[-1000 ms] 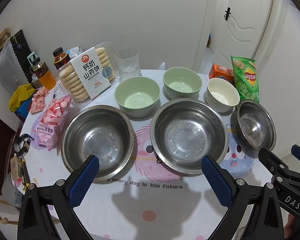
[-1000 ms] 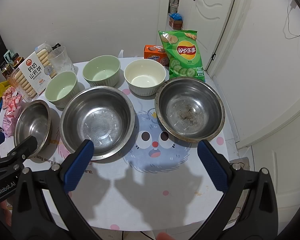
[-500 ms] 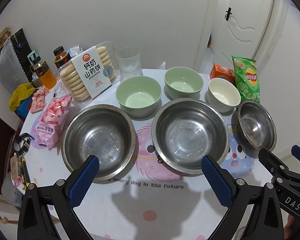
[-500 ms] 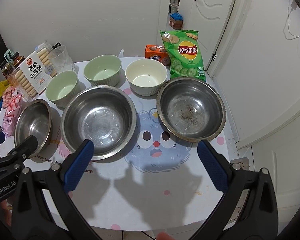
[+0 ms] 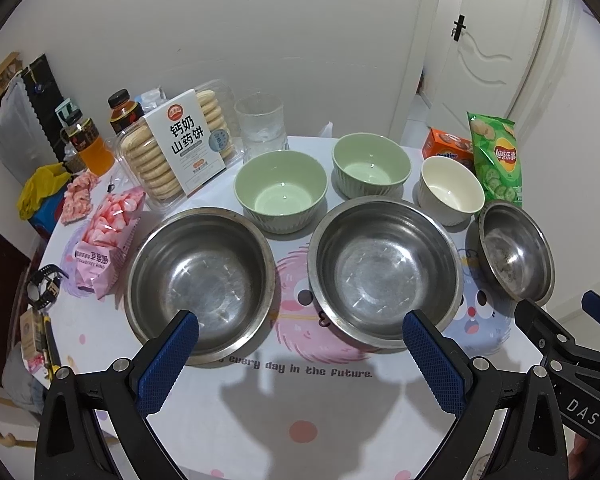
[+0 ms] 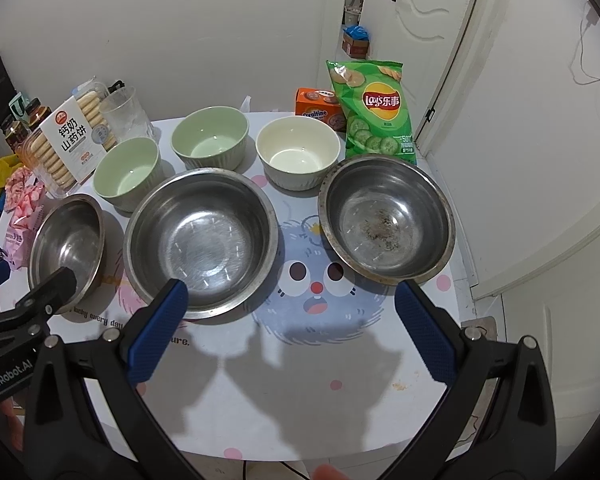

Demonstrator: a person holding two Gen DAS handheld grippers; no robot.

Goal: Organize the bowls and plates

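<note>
Bowls: three steel bowls [image 5: 384,268] and three ceramic bowls [image 5: 281,194] sit on the table [image 5: 260,408], beyond your tips.
Left gripper [image 5: 300,354]: yours, spread wide, empty, above the near edge.
Right gripper [image 6: 290,326]: likewise spread, empty.

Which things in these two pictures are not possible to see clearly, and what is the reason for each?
- Orange box, right wrist view: the chips bag covers its right part.
- Dark-capped bottle, left wrist view: the biscuit pack hides its lower body.
- Left steel bowl, right wrist view: the left gripper covers its near rim.
- Items at the table's left edge, left wrist view: too small and distorted to name.
</note>
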